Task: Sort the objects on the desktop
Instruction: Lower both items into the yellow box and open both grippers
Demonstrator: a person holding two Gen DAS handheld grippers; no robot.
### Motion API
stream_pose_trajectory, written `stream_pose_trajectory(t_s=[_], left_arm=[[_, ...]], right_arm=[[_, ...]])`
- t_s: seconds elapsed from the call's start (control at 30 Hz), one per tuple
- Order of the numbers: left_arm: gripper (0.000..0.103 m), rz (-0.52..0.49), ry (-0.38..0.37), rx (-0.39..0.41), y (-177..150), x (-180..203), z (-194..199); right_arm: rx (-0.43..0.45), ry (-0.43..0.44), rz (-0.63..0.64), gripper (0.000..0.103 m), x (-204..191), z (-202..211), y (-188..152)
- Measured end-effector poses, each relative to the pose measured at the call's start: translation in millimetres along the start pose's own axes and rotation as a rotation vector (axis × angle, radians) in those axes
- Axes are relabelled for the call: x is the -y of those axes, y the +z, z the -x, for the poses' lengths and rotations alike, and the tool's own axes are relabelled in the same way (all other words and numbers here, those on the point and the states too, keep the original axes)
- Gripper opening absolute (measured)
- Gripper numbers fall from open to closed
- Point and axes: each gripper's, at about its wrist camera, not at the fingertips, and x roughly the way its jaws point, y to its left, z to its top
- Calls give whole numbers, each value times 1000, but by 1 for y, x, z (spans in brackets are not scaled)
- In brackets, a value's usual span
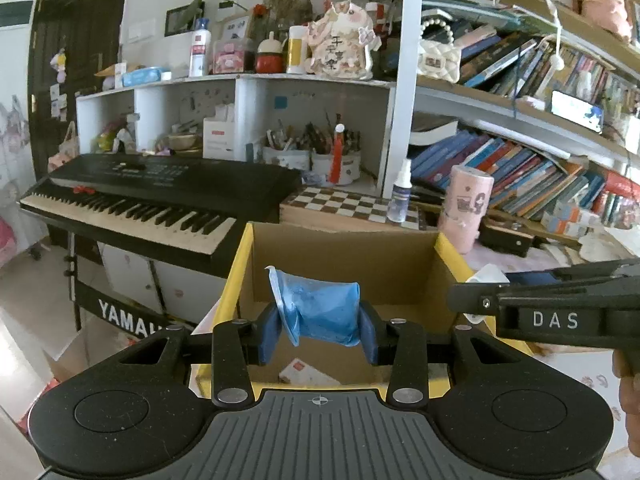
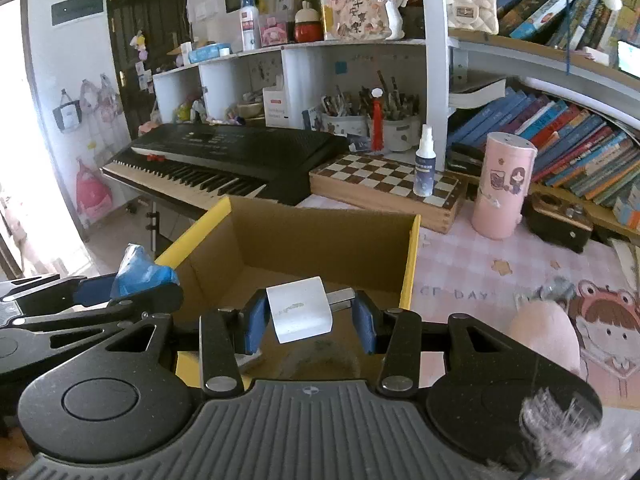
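My left gripper [image 1: 320, 332] is shut on a crumpled blue plastic cup [image 1: 320, 312], held above the open cardboard box [image 1: 344, 256] with yellow flaps. My right gripper [image 2: 308, 324] is shut on a white plug adapter [image 2: 300, 310], its metal prongs against the right pad, over the same box [image 2: 320, 228]. In the right wrist view the left gripper [image 2: 132, 292] with the blue cup [image 2: 140, 270] shows at the left edge of the box. The right gripper's arm [image 1: 560, 312] crosses the right side of the left wrist view. A small carton [image 1: 308, 374] lies on the box floor.
A black keyboard [image 2: 224, 156] stands behind the box on the left. A chessboard case [image 2: 384, 188] with a spray bottle [image 2: 424, 164] and a pink cylinder [image 2: 504, 188] sit behind on the pink mat [image 2: 480, 272]. Shelves of books fill the right. A pink plush [image 2: 544, 336] lies near right.
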Motion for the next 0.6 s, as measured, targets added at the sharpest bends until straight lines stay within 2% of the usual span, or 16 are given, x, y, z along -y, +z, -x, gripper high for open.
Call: stream_pose_trajectory(t_s=[0.13, 0.6], left_arm=[[39, -18, 23, -20, 5, 7, -19], [39, -61, 62, -161, -1, 27, -72]], right_arm=[[-11, 20, 24, 42, 11, -19, 10], [-119, 121, 188, 42, 28, -88, 28]])
